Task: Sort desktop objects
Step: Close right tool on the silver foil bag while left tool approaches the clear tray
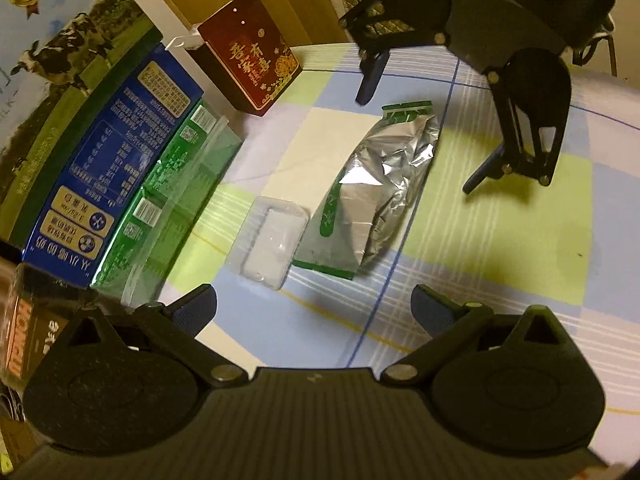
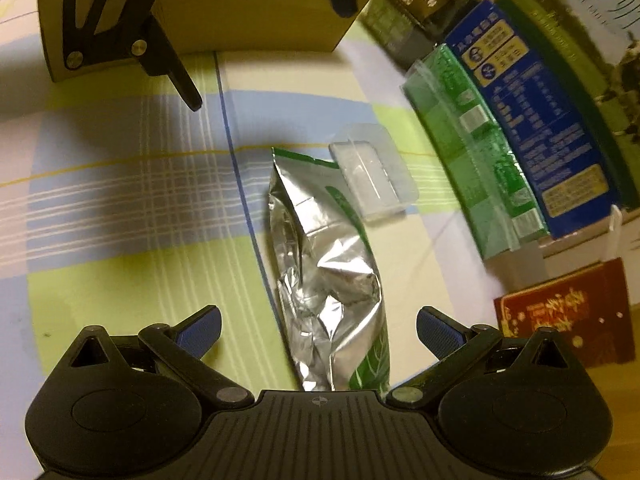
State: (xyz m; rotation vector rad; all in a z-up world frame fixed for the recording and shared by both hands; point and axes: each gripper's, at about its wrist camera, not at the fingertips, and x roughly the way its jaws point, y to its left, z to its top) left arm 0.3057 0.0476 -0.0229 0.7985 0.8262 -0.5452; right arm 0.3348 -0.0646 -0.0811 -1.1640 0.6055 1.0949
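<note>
A crumpled silver foil pouch (image 1: 380,184) with green edges lies flat on the checked tablecloth (image 1: 500,240), and a clear plastic tray (image 1: 268,240) rests beside it. My left gripper (image 1: 314,312) is open just short of both, with nothing between its fingers. My right gripper (image 1: 418,140) hangs open across the table, above the pouch's far end. In the right wrist view the foil pouch (image 2: 324,276) runs between the open fingers of my right gripper (image 2: 318,330), the clear tray (image 2: 372,172) lies beyond it, and the left gripper (image 2: 272,60) shows at the top.
Along one side stand a green wrapped pack (image 1: 176,192), a blue carton (image 1: 116,168), a large milk box with a cow picture (image 1: 52,64) and a dark red box (image 1: 256,60). A cardboard box (image 2: 248,8) sits at the tablecloth's other end.
</note>
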